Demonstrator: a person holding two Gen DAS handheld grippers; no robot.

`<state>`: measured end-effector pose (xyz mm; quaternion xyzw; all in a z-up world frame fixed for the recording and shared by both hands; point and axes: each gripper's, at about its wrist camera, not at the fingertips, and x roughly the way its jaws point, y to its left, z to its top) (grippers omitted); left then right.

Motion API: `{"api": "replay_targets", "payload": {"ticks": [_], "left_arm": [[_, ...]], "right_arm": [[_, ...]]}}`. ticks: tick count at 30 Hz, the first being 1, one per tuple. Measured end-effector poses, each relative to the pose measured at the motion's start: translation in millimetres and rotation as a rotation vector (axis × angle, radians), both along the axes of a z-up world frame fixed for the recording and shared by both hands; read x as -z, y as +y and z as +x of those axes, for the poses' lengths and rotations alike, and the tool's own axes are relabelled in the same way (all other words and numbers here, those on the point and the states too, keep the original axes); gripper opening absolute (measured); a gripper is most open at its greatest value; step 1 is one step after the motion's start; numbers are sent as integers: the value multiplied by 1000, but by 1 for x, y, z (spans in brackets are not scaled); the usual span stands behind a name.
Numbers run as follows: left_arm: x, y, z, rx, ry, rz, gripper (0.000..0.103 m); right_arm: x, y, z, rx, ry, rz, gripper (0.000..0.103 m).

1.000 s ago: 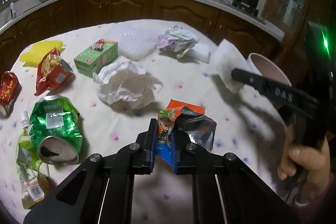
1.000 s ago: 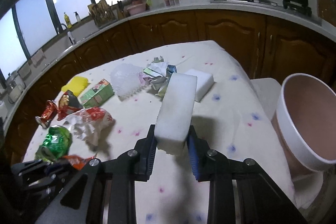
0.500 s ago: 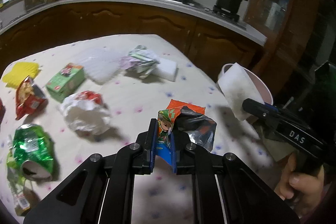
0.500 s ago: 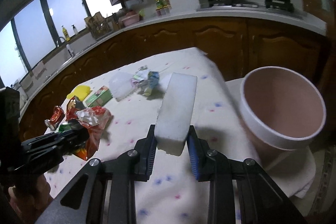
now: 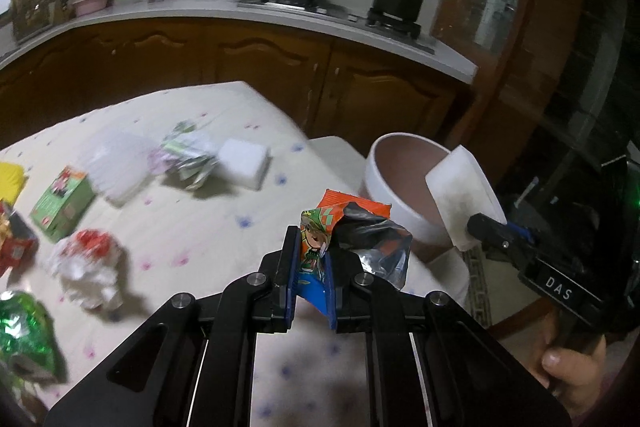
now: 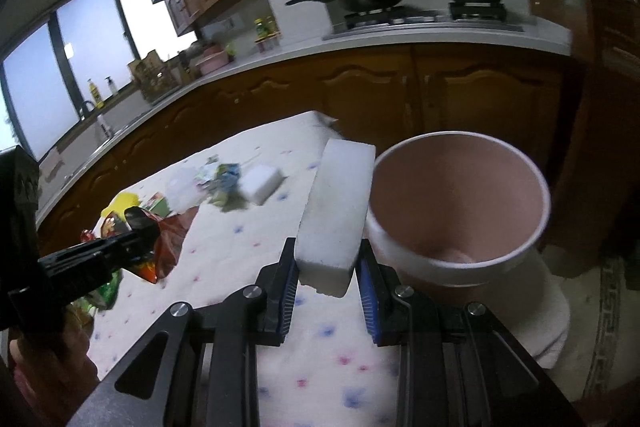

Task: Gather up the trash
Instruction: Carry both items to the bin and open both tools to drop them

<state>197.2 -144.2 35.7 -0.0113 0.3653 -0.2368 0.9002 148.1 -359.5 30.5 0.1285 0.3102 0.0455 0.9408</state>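
Observation:
My left gripper point(image 5: 311, 267) is shut on an orange snack wrapper point(image 5: 352, 231) and holds it above the table's right edge, short of the bin. My right gripper point(image 6: 326, 271) is shut on a white foam block point(image 6: 338, 215) that stands upright just left of the bin's rim. The white bin with a pink inside point(image 6: 460, 211) stands on the floor beside the table; it also shows in the left wrist view point(image 5: 400, 183). There the foam block point(image 5: 460, 195) hangs over the bin's right rim.
On the flowered tablecloth point(image 5: 224, 227) lie a second white foam block point(image 5: 244, 163), a crumpled wrapper point(image 5: 188, 155), a green carton point(image 5: 60, 203), a white paper ball point(image 5: 88, 267), a crushed green can point(image 5: 24, 339) and a yellow sponge point(image 5: 8, 179). Wooden cabinets point(image 5: 280, 75) stand behind.
Both grippers have moved right, away from the table's middle and toward the bin, each keeping its load. The foam block is now at the bin's rim.

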Motion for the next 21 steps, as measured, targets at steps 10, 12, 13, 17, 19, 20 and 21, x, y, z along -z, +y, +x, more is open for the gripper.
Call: {"api": "replay_targets", "payload": {"ticks": [10, 12, 13, 17, 19, 20, 21], "left_arm": [[-11, -67, 24, 77, -4, -22, 10], [-13, -80, 31, 85, -5, -19, 10], [-14, -87, 36, 92, -2, -22, 10], [-15, -113, 50, 117, -10, -8, 10], [-13, -125, 57, 133, -1, -2, 10], [-11, -133, 63, 140, 4, 5, 10], [-10, -139, 67, 143, 7, 10, 10]], "right_arm": [[-5, -51, 1, 105, -3, -14, 29], [-5, -58, 3, 117, 3, -18, 29], [-4, -61, 5, 121, 6, -19, 29], [-2, -71, 14, 127, 25, -20, 29], [-2, -75, 17, 129, 31, -27, 29], [-2, -77, 20, 130, 34, -30, 29], [-1, -79, 22, 130, 39, -31, 29]]}}
